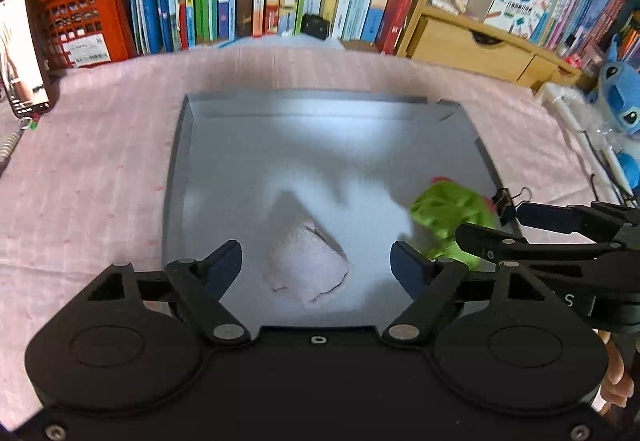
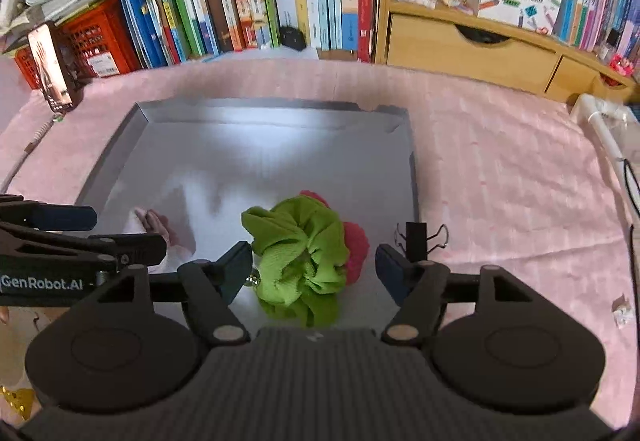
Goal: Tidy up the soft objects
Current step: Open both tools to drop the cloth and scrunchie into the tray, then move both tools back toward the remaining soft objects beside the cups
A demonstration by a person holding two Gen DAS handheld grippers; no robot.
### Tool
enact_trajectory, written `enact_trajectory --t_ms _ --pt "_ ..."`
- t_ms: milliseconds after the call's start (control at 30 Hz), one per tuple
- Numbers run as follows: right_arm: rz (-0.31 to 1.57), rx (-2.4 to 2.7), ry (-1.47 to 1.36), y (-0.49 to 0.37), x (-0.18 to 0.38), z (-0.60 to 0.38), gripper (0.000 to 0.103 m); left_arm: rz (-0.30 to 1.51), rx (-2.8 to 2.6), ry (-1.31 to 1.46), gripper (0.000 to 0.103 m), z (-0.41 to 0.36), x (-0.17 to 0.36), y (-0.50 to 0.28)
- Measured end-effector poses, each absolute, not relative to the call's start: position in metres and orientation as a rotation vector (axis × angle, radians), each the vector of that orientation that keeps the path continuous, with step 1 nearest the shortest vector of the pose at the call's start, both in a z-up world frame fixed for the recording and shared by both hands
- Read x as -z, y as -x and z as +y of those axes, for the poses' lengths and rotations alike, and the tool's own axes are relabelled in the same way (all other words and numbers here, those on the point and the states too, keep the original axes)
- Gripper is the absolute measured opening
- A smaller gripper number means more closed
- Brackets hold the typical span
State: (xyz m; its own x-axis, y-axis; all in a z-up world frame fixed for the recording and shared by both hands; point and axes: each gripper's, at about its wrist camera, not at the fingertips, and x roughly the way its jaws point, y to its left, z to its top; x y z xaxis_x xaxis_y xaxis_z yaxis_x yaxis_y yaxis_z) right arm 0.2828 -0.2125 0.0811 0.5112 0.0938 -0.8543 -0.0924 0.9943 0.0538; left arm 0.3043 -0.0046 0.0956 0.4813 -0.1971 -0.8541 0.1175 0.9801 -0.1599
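Both tools stand apart, gripping nothing: left tool point(image 1: 316, 261) above the pale pink folded cloth point(image 1: 308, 273); right tool point(image 2: 314, 265) above the green ruffled fabric scrunchie point(image 2: 300, 253) in the shallow grey cardboard tray point(image 2: 120, 145); closing carelessly could snag the red scrunchie point(image 2: 356, 245) touching it.

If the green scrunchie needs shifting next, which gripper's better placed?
Right, probably. The green scrunchie lies in the tray directly between the right gripper's open fingers. The left gripper is open over the pink cloth instead.
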Motion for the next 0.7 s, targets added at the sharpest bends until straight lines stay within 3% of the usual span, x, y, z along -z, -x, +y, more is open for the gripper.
enact_trajectory --t_ms 700 --pt "0.737 -0.177 0.098 -0.181 -0.140 -0.196 0.088 0.810 0.278 0.045 0.088 0.010 -0.149 -0.193"
